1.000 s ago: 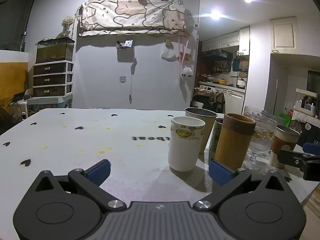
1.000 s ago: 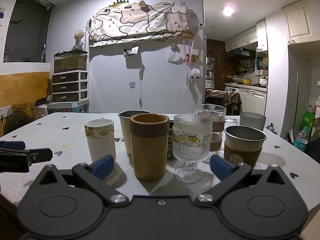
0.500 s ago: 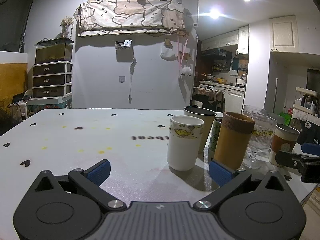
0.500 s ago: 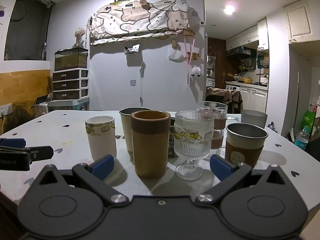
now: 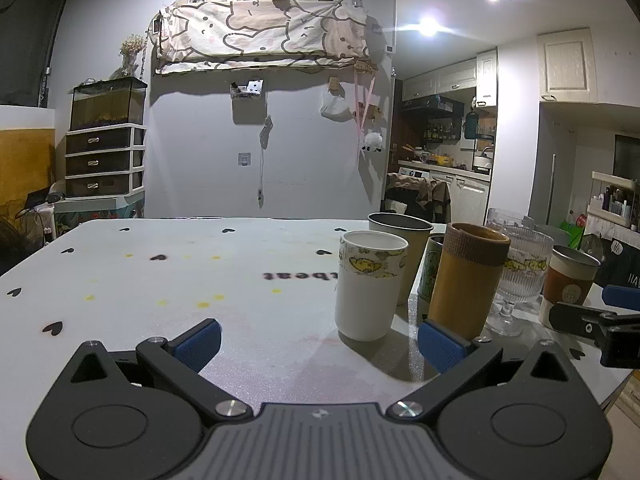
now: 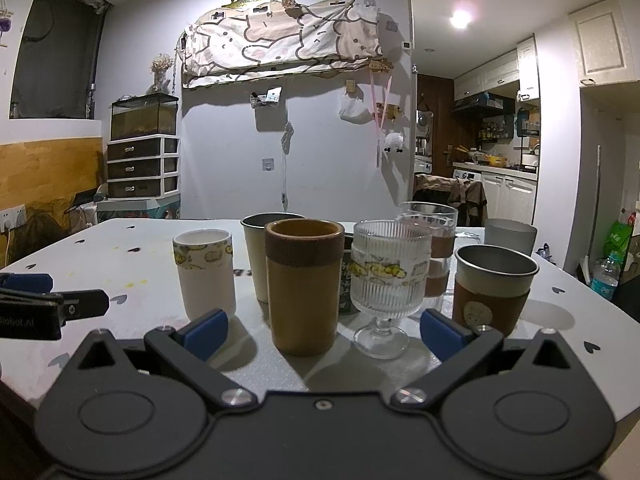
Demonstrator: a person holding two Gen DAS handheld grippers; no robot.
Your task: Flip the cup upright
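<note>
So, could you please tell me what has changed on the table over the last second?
Very little. The left tongs have drifted slightly, so the white cup and brown cup sit a touch further left in their view. The right tongs have barely shifted. Both are open and empty as before. Nothing was gripped or released, and every cup, including the ribbed glass goblet, stands upright where it was.
</note>
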